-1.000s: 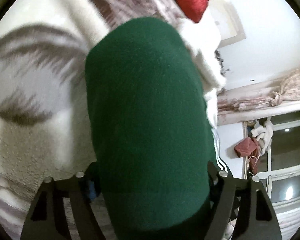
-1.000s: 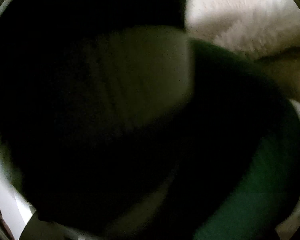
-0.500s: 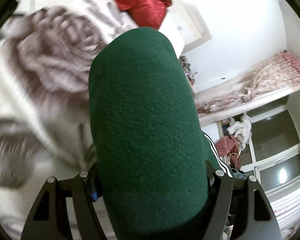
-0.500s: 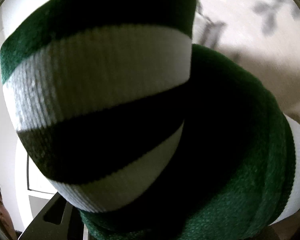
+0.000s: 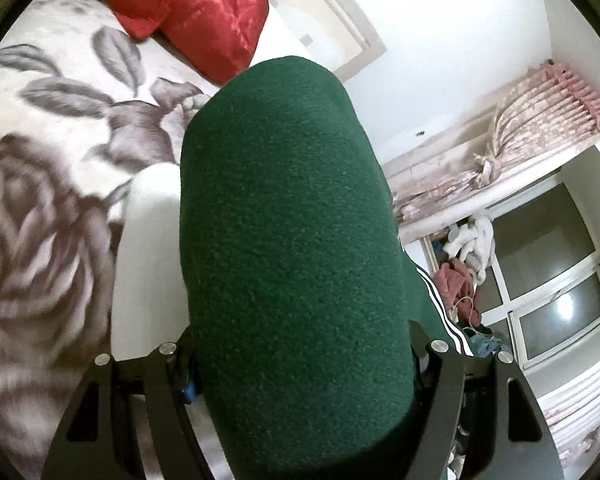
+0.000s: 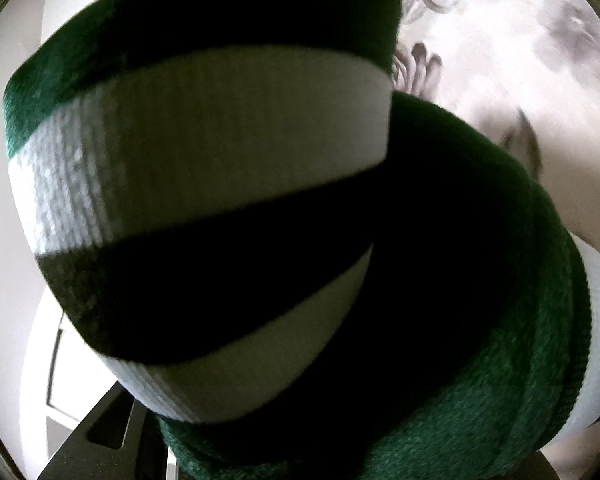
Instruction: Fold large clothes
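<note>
Both views have swung away from the bed since a second ago: on the left wrist, plain cream fleece has given way to a rose-and-leaf printed grey-and-white blanket (image 5: 60, 184), and more of the white wall, a gathered pink patterned curtain (image 5: 540, 120) and a dark window (image 5: 560, 292) now shows. A thick fold of dark green fleece garment (image 5: 292, 240) fills the middle of that view, held up above the blanket; it bulges between the black arms of the left gripper (image 5: 300, 364), whose fingertips it hides, so the jaws stand wide and clamped around the bundle. White stripes show at its right edge. A crumpled shiny red satin quilt (image 5: 204, 12) lies at the blanket's far end, partly cut off by the rim. On the right wrist, the black frame of a second ago has brightened into a green-and-white striped ribbed band (image 6: 204, 128) of the same garment pressed close to the lens. It covers the right gripper (image 6: 236, 440) apart from one black arm at the bottom, so its grip cannot be made out.
</note>
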The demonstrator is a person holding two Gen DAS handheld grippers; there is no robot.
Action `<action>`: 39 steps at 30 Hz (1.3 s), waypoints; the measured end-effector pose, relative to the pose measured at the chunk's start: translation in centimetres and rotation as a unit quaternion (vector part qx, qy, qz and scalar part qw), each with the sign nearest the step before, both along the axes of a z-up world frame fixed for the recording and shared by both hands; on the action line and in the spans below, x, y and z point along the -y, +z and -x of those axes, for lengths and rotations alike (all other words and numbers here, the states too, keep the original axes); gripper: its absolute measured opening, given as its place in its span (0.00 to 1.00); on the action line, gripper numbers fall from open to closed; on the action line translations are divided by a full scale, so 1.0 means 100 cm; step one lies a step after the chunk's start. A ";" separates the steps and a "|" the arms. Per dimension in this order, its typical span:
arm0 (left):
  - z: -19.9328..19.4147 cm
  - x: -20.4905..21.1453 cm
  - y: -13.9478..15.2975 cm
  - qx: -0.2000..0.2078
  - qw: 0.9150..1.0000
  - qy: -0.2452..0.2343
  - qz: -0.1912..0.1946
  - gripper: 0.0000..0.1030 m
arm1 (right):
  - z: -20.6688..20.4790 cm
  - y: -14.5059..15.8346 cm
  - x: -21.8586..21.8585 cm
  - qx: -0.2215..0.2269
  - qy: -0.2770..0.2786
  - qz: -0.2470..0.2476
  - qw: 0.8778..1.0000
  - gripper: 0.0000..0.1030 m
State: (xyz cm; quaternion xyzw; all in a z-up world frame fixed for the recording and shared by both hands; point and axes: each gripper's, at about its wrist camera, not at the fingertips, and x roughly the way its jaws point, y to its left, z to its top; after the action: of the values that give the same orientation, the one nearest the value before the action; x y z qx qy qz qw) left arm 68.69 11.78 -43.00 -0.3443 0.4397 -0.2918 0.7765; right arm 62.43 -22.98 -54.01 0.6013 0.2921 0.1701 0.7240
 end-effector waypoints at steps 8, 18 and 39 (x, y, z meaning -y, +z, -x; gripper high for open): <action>-0.076 -0.018 -0.122 -0.064 0.997 -0.045 -0.004 0.78 | -0.059 -0.100 -0.022 -0.058 -0.002 0.028 0.998 0.30; -0.058 -0.022 -0.089 -0.079 0.994 -0.025 -0.067 0.86 | -0.046 -0.090 -0.024 -0.141 0.041 0.096 0.985 0.58; 0.153 0.058 0.119 0.044 0.910 0.097 -0.400 0.95 | 0.037 0.172 -0.071 -0.200 0.053 0.608 0.767 0.92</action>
State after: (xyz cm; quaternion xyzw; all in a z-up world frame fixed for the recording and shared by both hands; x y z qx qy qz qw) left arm 53.38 5.99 -31.10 -0.0325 0.4496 -0.0297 0.8922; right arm 58.77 -15.93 -36.79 0.0394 0.5038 -0.1287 0.8533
